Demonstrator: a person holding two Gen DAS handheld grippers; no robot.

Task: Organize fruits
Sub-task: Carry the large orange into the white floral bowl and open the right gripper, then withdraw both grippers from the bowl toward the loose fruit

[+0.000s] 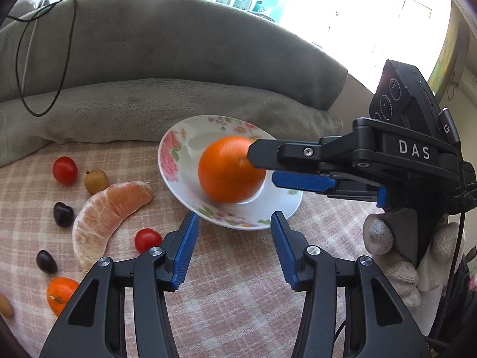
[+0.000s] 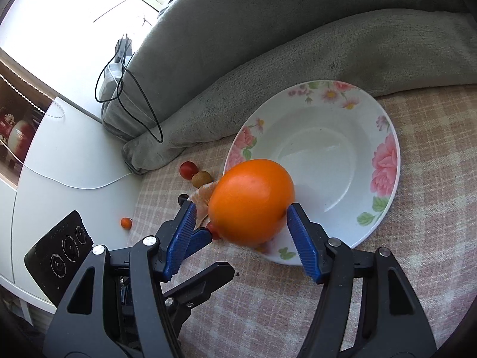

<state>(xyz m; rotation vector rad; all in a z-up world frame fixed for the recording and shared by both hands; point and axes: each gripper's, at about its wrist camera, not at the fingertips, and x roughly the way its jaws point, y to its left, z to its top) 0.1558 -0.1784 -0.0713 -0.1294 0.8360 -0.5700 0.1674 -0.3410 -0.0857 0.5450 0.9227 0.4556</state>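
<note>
A large orange [image 1: 231, 169] [image 2: 251, 201] hangs over the near rim of a floral white plate [image 1: 286, 205] [image 2: 384, 155], blurred by motion. My right gripper [image 2: 241, 208] [image 1: 259, 164] has its jaws spread around the orange, and only the right pad touches it. My left gripper [image 1: 235, 228] is open and empty just before the plate. Left of the plate lie a peeled pomelo segment [image 1: 101, 211], two cherry tomatoes [image 1: 65, 170] [image 1: 147, 239], a longan [image 1: 96, 181], dark cherries [image 1: 62, 214] and a small mandarin [image 1: 59, 294].
All rests on a pink checked cloth [image 1: 232, 298] [image 2: 417, 238]. A grey blanket roll [image 1: 149, 107] [image 2: 298, 59] lies behind the plate, with black cables [image 1: 44, 59] [image 2: 140, 101] over it. A white cabinet top [image 2: 68, 155] is at the left of the right wrist view.
</note>
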